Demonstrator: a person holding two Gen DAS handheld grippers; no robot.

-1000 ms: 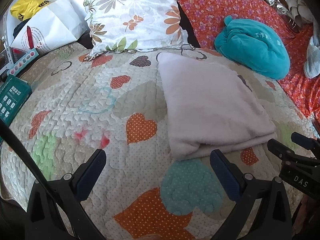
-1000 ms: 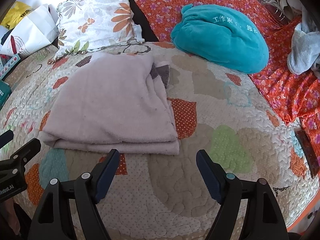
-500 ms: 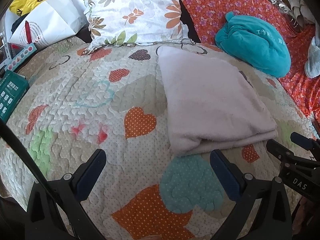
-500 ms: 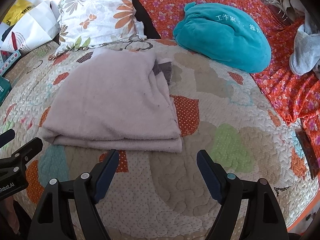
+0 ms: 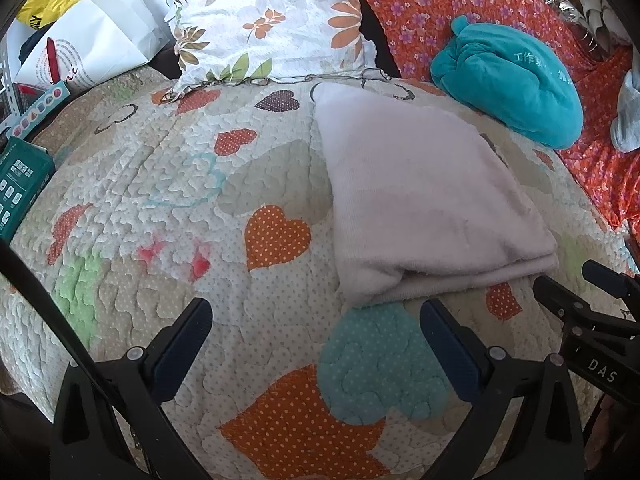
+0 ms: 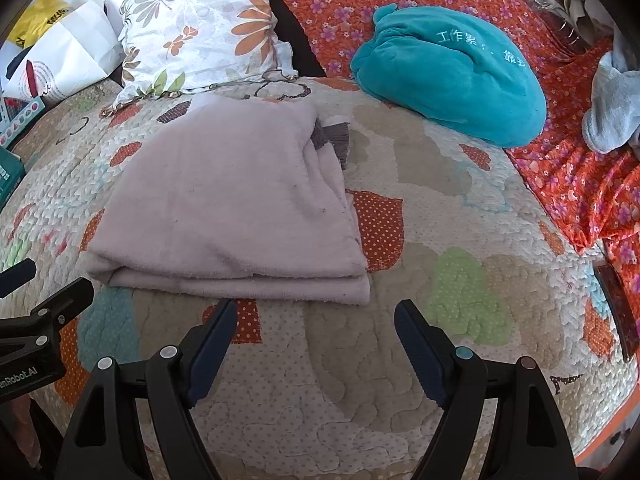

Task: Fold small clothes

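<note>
A pale lilac garment (image 5: 424, 196) lies folded in a flat rectangle on the heart-patterned quilt (image 5: 168, 200). It also shows in the right wrist view (image 6: 228, 204), with a grey piece (image 6: 332, 138) sticking out at its far right corner. My left gripper (image 5: 316, 320) is open and empty, just short of the garment's near left corner. My right gripper (image 6: 312, 320) is open and empty, just short of the garment's near right corner. Each gripper shows at the edge of the other's view.
A floral pillow (image 5: 264, 20) and a teal plush bundle (image 6: 448, 72) lie behind the garment. An orange flowered cover (image 6: 580, 184) runs along the right. White and yellow bags (image 5: 80, 40) and a green box (image 5: 20, 184) sit at the left.
Both grippers have eased slightly toward the garment; it sits a little lower and larger in both views. The garment itself has not moved and both grippers stay open.
</note>
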